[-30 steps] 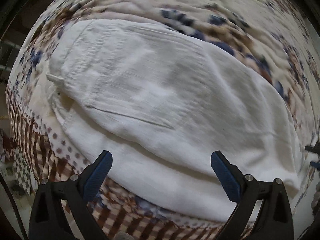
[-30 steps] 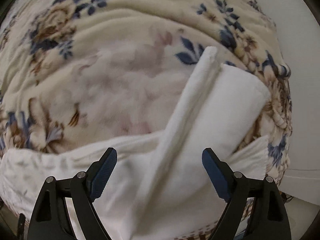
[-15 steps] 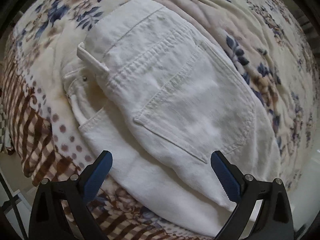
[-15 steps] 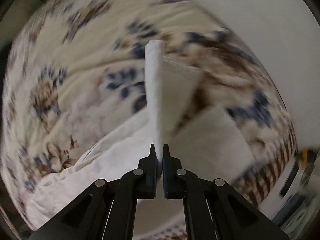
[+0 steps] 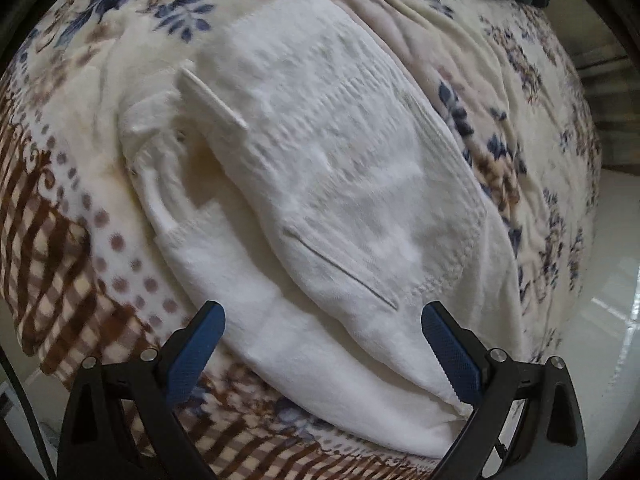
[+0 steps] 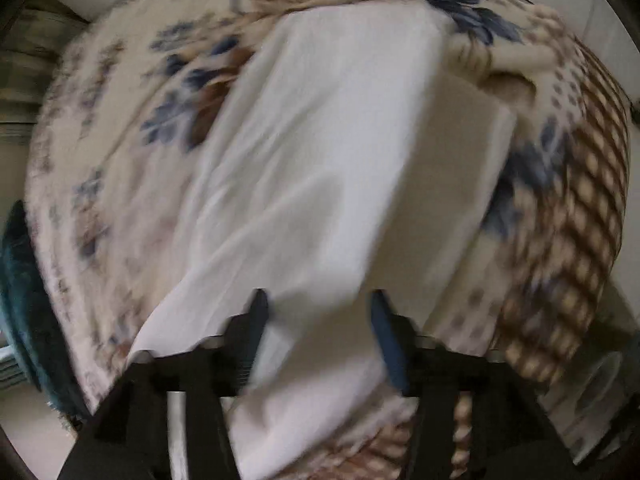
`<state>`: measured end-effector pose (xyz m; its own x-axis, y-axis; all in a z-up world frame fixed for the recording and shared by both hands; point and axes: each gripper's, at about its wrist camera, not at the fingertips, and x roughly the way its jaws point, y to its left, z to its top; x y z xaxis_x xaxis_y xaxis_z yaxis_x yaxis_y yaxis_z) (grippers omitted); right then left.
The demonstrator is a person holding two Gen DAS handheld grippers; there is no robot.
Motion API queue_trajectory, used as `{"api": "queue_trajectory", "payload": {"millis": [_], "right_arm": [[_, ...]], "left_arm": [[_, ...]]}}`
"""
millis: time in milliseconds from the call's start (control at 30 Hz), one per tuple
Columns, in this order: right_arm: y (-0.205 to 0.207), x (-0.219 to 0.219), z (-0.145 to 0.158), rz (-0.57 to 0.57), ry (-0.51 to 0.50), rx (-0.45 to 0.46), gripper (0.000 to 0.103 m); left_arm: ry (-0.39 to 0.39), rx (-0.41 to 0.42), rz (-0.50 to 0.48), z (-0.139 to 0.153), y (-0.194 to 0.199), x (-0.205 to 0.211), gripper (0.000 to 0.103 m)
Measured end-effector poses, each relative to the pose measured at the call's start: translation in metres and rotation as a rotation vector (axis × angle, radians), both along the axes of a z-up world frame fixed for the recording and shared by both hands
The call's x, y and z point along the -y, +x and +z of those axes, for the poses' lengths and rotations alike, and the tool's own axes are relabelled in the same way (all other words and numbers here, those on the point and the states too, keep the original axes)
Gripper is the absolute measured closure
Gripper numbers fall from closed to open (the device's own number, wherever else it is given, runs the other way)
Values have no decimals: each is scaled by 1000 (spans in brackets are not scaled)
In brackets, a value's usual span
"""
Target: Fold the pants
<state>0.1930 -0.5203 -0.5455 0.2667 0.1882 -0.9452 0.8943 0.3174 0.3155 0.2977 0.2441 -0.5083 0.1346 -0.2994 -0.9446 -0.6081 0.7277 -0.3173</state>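
White pants [image 5: 340, 200] lie on a floral blanket [image 5: 500, 92], waist end up-left with a back pocket and a belt loop showing. My left gripper [image 5: 322, 344] is open above the pants' lower edge, holding nothing. In the blurred right wrist view the pant legs [image 6: 320, 160] lie stretched away over the blanket [image 6: 120, 140]. My right gripper [image 6: 316, 328] is open, its blue pads either side of the white cloth, which passes between them.
The blanket has a brown checked border [image 5: 48, 248] near its edge; it also shows in the right wrist view [image 6: 580, 200]. A dark teal object [image 6: 20, 280] sits at the left. Pale floor [image 5: 608, 280] lies beyond the bed's edge.
My right gripper shut on a pant leg fold half a second ago, then opened and swung round; its view now runs along the legs. The left gripper shifted slightly over the waist end.
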Motion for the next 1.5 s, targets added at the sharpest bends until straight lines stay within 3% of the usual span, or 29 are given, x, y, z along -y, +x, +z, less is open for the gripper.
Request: {"api": "queue_trajectory", "payload": {"millis": [100,200,367,400,433,467,500,533,700,800,967,1067,1200,1267,1300,1333,1367,1400,1433,1500], "right_arm": [[10,-62,3,82,93,85,43],[35,-131,-27,173,265,117,43],[68,-201,-80,169,360,176,43],[71,-206,-88,144,364,181,44],[72,-209,-95,106,362,193,50],[73,-210,-99,76,345,204,62],[73,-210,-99,50,314,205,90],[71,-210,-98,32,287,204,91],[65,-219,-60,112,184,218,93],[51,-226,-29,178,151,226,94],[22,-230,0,202,177,207,94],[-8,-229,-8,211,200,166,94],[-14,-230,-45,279,262,88,89],[-5,-227,-58,306,319,89,73],[-9,-223,-57,312,348,102,43],[-15,-218,-52,314,349,118,25],[-20,-210,-44,322,333,131,24],[-26,-201,-34,332,315,136,24],[-35,-189,-26,335,298,132,24],[-49,-154,-11,298,244,125,24]], "left_arm": [[-17,34,37,-1,-3,-31,2],[-48,64,76,-12,7,-51,2],[-75,149,120,-29,38,-68,3],[-71,163,130,-34,43,-72,11],[-47,157,137,-37,46,-75,33],[-7,135,143,-41,50,-78,45],[2,134,146,-43,52,-79,65],[24,126,144,-41,52,-81,73],[132,157,46,-5,33,-72,80],[176,142,-2,8,23,-70,80],[172,83,31,0,6,-94,80],[193,51,26,-14,-1,-103,80],[209,0,-34,-29,3,-96,74],[242,1,-62,-18,1,-85,69],[269,2,-86,-10,-1,-75,64],[289,14,-121,-2,-4,-63,56],[312,27,-159,7,-9,-46,50],[331,33,-186,12,-13,-33,33],[342,52,-215,18,-19,-13,25],[340,86,-253,23,-30,23,19]]}}
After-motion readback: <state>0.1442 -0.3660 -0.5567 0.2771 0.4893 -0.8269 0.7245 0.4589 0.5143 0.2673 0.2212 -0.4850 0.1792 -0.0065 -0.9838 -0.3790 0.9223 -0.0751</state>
